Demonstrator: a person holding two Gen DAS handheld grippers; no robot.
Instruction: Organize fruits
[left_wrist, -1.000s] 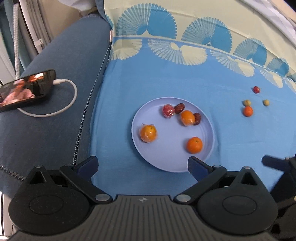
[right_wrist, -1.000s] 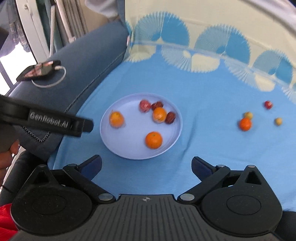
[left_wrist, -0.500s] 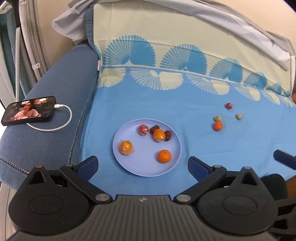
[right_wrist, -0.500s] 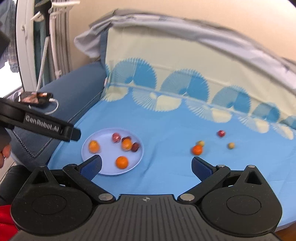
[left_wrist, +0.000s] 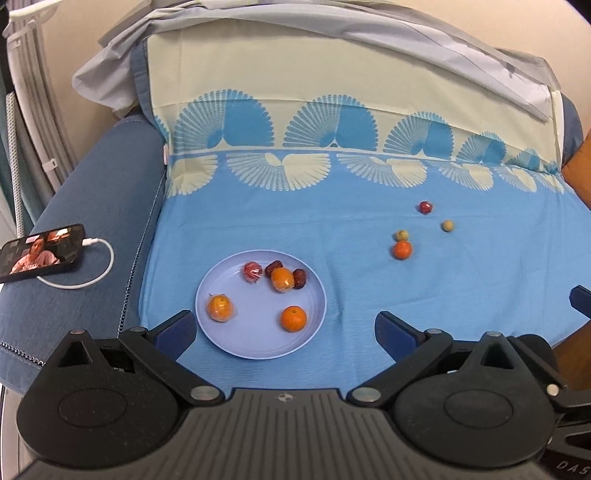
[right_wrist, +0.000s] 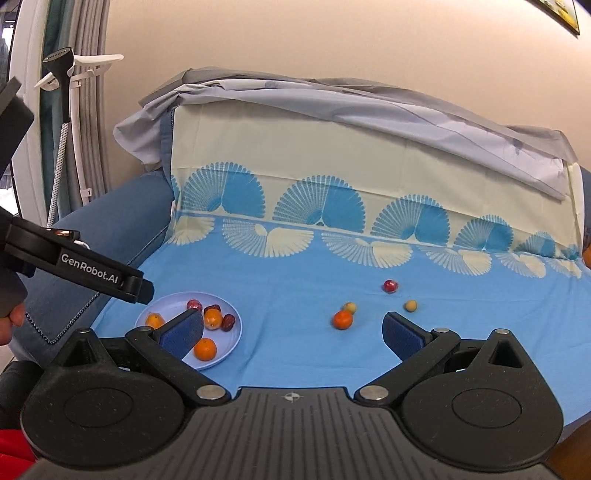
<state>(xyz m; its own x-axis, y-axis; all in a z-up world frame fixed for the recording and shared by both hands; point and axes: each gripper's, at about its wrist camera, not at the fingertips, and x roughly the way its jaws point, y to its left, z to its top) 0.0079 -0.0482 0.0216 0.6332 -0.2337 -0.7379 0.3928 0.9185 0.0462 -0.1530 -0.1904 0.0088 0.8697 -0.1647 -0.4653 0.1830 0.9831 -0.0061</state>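
Observation:
A pale blue plate (left_wrist: 221, 343) lies on the blue sofa cover and holds three oranges, a wrapped red fruit and two dark dates. It also shows in the right wrist view (right_wrist: 232, 349). To its right on the cover lie a loose orange (left_wrist: 402, 250), two small yellow-green fruits (left_wrist: 447, 225) and a small red fruit (left_wrist: 425, 207). My left gripper (left_wrist: 284, 328) is open and empty, held back above the plate's near edge. My right gripper (right_wrist: 291, 330) is open and empty, well short of the loose orange (right_wrist: 342, 319).
A phone (left_wrist: 40, 253) with a white cable lies on the sofa's left armrest. The patterned backrest (left_wrist: 332, 110) rises behind, draped with a grey sheet. A white garment steamer stand (right_wrist: 70, 110) is at the left. An orange cushion (left_wrist: 578, 177) is at the right.
Both grippers have pulled back and tilted up from the plate. The fruits look smaller and the sofa back has come into view. Nothing was grasped.

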